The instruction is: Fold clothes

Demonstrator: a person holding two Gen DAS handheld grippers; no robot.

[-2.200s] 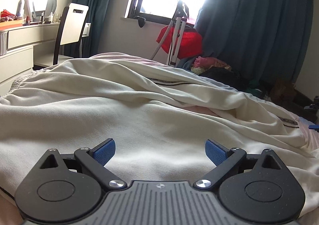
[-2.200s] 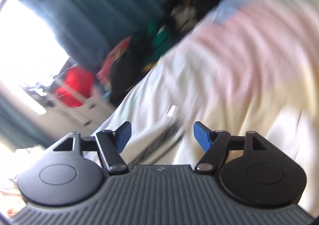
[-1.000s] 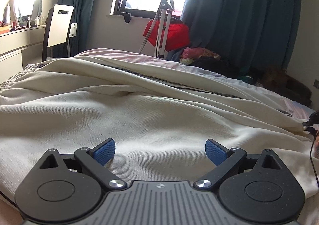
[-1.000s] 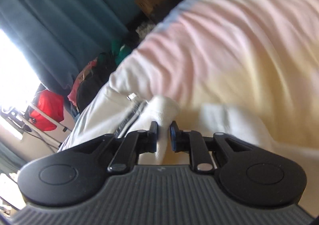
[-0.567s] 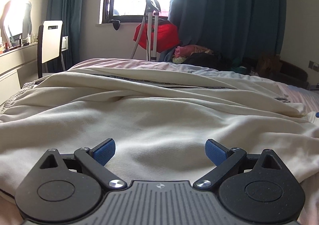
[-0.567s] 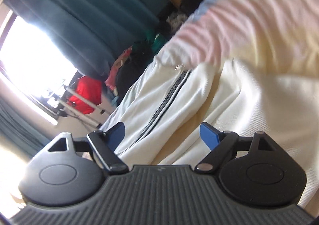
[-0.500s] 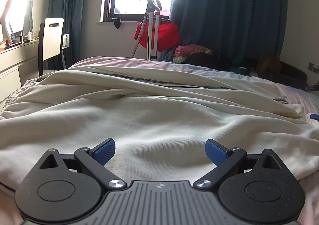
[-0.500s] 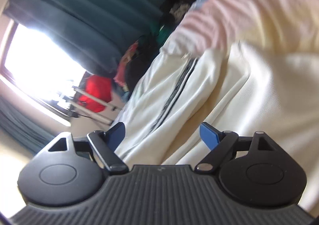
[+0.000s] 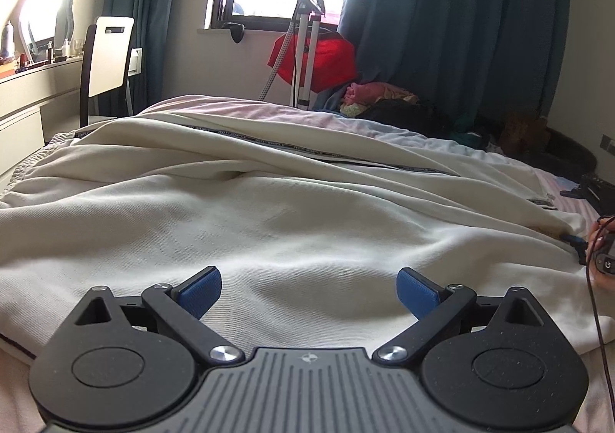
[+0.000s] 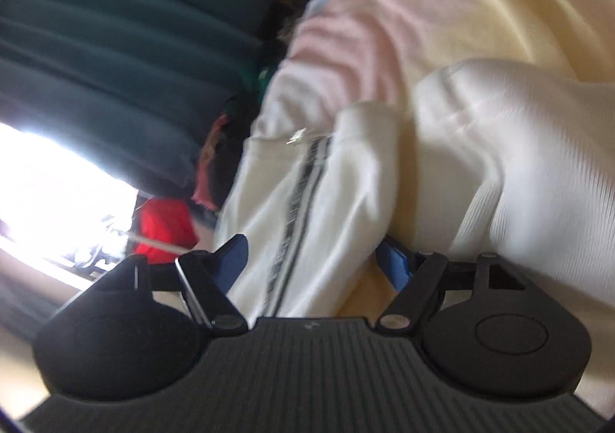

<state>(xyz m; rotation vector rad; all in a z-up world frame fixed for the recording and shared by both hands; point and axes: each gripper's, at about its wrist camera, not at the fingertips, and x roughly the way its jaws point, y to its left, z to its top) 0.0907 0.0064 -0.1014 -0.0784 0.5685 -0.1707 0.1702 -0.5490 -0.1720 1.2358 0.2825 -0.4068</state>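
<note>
1. The bed (image 9: 238, 108) is the biggest thing here, 1 of them, with a pink-striped sheet filling the middle of the left wrist view.
2. On it lies 1 cream garment (image 9: 269, 225), spread wide across the centre of the frame, with a dark printed tape strip running along a fold toward the right edge. It looks like a zip jacket or track pants, can't tell which.
3. There are 2 grippers. The left gripper (image 9: 307, 289) sits at the bottom centre, blue pads wide apart, holding nothing, hovering low over the cloth.
4. The right gripper (image 10: 313, 254) is blurry, jaws spread, with the striped cuff end of the garment lying between the pads but not pinched as far as I can see.
5. My guess: it's lining up a grab on that end. Next it needs to close on the cloth and carry it over, but the frames can't settle whether this is an early or late fold.
</note>
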